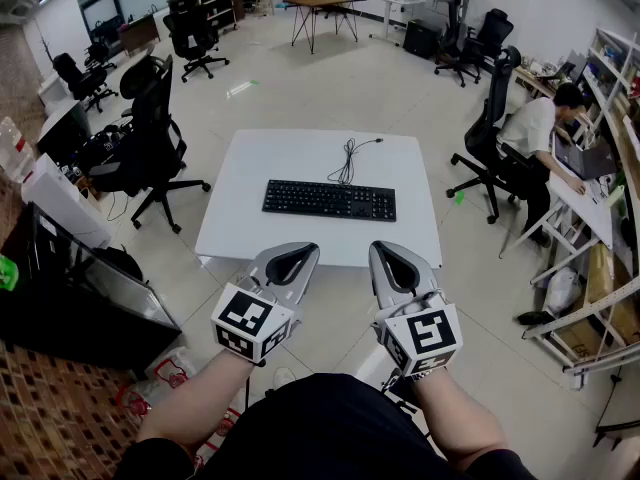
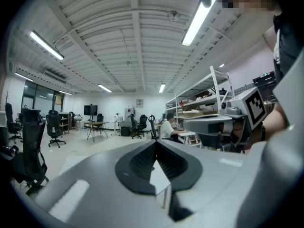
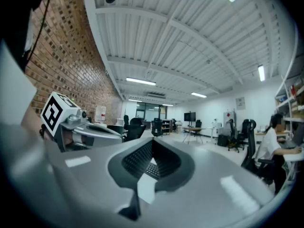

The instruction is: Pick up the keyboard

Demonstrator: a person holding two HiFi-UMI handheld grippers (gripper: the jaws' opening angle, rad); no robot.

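Observation:
A black keyboard [image 1: 329,200] lies flat in the middle of a white table [image 1: 240,223], its cable [image 1: 347,158] coiled behind it toward the far edge. My left gripper [image 1: 299,250] and right gripper [image 1: 386,248] are held side by side just short of the table's near edge, both pointing level at the keyboard and well apart from it. Each is shut with nothing between its jaws. In the left gripper view the left gripper [image 2: 156,144] has its jaws closed together. The right gripper [image 3: 152,145] looks the same in the right gripper view, and a strip of the keyboard [image 3: 152,170] shows past its tips.
A black office chair [image 1: 150,138] stands left of the table, another [image 1: 492,128] to its right. A person [image 1: 540,133] sits at a desk along the right wall. A dark monitor [image 1: 85,288] sits at the near left, with more chairs and tables at the back.

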